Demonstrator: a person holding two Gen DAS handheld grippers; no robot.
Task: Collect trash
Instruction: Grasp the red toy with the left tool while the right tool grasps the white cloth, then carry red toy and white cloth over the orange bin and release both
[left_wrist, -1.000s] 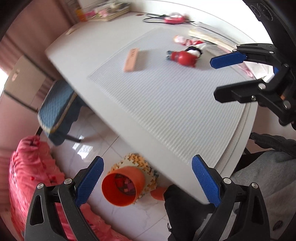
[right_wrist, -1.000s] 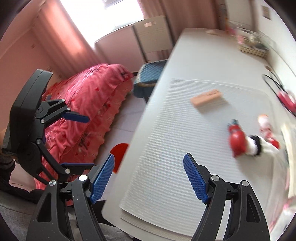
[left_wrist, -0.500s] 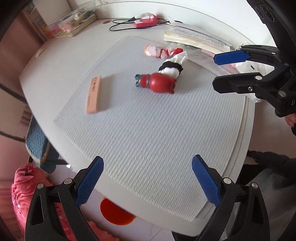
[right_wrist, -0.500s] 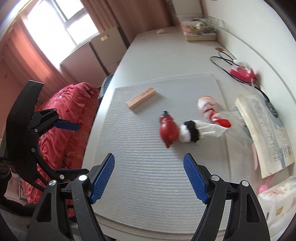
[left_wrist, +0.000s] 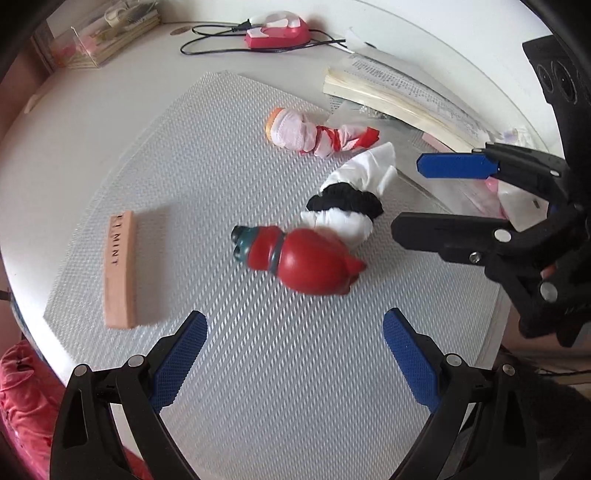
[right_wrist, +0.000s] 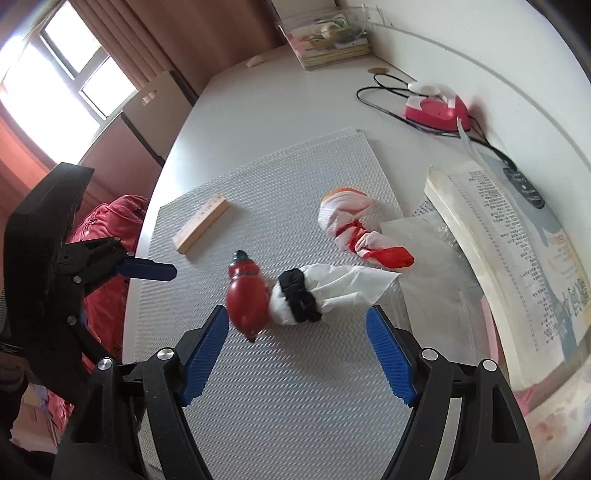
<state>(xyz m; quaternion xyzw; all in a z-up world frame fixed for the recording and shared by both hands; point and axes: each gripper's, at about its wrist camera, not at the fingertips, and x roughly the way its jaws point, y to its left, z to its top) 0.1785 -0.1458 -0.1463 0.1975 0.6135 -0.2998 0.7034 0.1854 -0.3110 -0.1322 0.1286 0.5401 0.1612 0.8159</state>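
We hold our left gripper (left_wrist: 291, 358) and right gripper (right_wrist: 297, 349) spread wide and empty above a ribbed grey mat (left_wrist: 258, 387) on a white table (left_wrist: 74, 110). Just past them lie the trash: a red bottle (left_wrist: 306, 264), touching a white tissue bundle (left_wrist: 351, 192), then a red-tied wad (left_wrist: 317, 133). Left lies a wooden block (left_wrist: 120, 269) whose lettering ends in "MINT". Farther off are a book (right_wrist: 509, 236), a pink iron (right_wrist: 436, 107), a window (right_wrist: 55, 74).

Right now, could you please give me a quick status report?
Both claws, left and right, open, empty, above mat. Red bottle and two tied bundles untouched. Nothing blocking.
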